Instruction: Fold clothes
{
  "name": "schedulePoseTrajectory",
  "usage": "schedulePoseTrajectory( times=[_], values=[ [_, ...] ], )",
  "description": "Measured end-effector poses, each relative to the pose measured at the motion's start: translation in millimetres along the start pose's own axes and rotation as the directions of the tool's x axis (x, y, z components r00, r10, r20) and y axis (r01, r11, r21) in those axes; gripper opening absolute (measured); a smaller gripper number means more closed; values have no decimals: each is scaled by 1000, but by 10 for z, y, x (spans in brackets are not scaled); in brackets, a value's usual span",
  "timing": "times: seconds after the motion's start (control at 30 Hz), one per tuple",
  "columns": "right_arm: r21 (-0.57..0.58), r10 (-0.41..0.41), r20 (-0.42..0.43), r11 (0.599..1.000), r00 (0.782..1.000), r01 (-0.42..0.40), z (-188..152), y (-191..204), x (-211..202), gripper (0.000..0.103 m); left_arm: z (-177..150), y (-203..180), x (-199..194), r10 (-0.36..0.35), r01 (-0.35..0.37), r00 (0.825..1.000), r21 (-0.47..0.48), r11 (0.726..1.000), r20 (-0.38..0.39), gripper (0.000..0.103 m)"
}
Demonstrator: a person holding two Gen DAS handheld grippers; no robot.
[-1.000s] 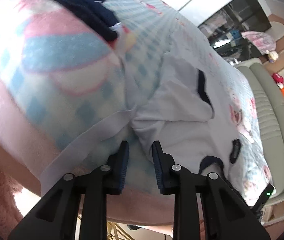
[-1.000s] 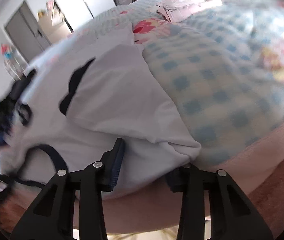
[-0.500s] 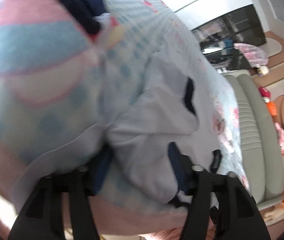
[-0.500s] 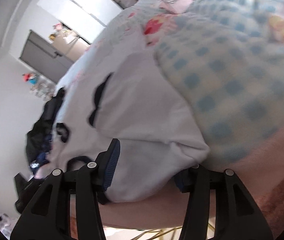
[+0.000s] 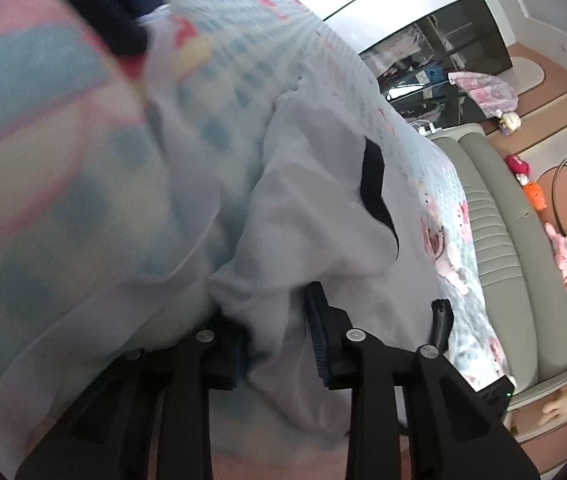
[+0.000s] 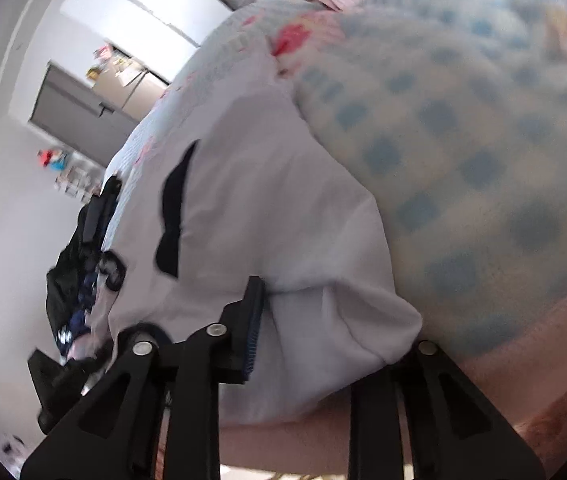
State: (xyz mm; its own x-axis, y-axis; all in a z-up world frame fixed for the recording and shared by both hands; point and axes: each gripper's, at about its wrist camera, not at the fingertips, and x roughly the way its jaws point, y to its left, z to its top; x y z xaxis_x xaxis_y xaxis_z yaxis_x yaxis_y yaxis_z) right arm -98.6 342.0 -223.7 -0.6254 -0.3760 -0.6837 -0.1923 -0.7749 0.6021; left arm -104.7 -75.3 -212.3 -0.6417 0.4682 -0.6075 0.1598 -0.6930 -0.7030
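Note:
A white garment (image 5: 315, 208) with navy trim (image 5: 371, 176) lies rumpled on a checked blue and pink blanket (image 5: 63, 160). My left gripper (image 5: 277, 336) is open, its jaws straddling a bunched fold at the garment's near edge, with cloth draped over the left finger. In the right wrist view the same white garment (image 6: 283, 208) shows a navy patch (image 6: 171, 216). My right gripper (image 6: 327, 340) stands wide open around the garment's near corner. Its left finger (image 6: 253, 320) presses against the cloth and the right fingertip is hidden under it.
A heap of dark navy clothes (image 5: 107, 0) sits at the far end of the bed, seen also as a dark pile (image 6: 71, 264) at the bed's left side. A grey-green padded bench (image 5: 523, 248) runs along the bed, with toys on the floor beyond.
Both grippers moved forward onto the garment's near edge. The left one opened wide around a fold, then narrowed on it. The right one spread wider around the corner.

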Motion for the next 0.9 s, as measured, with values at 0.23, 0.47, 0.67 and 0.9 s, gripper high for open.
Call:
schedulePoseTrajectory(
  times=[0.23, 0.47, 0.67, 0.9],
  values=[
    [-117, -60, 14, 991, 998, 61, -132, 236, -89, 22, -51, 15, -164, 2, -2, 1000, 18, 1000, -18, 13],
    [-37, 14, -7, 999, 1000, -14, -206, 145, 48, 45, -21, 117, -22, -76, 73, 996, -52, 996, -57, 17],
    [-136, -27, 42, 990, 999, 32, -216, 256, -138, 7, -44, -47, -219, -10, 11, 1000, 21, 1000, -7, 5],
    [-194, 4, 135, 981, 991, 23, -75, 539, -575, 3, -20, -332, -613, -1, -5, 999, 131, 991, 42, 5]
  ],
)
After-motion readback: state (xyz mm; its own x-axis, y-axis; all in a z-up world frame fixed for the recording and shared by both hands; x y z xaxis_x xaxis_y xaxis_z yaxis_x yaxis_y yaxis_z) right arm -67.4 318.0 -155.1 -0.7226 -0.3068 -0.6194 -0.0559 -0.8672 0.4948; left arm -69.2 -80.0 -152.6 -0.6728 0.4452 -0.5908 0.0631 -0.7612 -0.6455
